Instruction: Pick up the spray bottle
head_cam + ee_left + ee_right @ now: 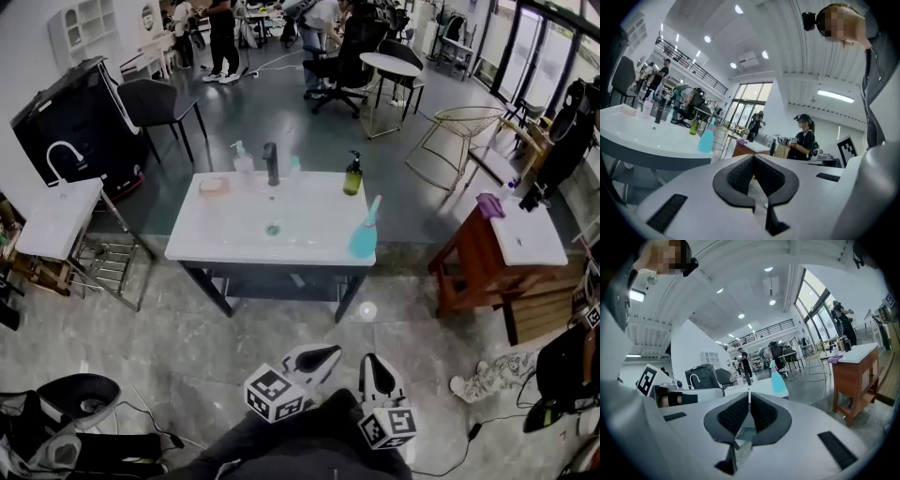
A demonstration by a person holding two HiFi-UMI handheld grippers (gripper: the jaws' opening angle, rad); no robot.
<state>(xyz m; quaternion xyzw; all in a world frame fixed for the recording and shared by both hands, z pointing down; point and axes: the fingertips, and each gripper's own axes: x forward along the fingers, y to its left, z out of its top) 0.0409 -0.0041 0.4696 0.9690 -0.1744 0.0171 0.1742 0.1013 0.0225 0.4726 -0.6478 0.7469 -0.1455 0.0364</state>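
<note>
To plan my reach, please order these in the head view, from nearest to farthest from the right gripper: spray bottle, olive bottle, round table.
1. Spray bottle: near right edge of the white table, closest to the right gripper.
2. Olive bottle: far edge of the same table.
3. Round table: far behind, among the chairs.

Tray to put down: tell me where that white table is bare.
Bare: the white table's front left, between pink dish and drain. Crowded: the back edge, with pump bottles and black faucet; the blue spray bottle takes the front right corner.
</note>
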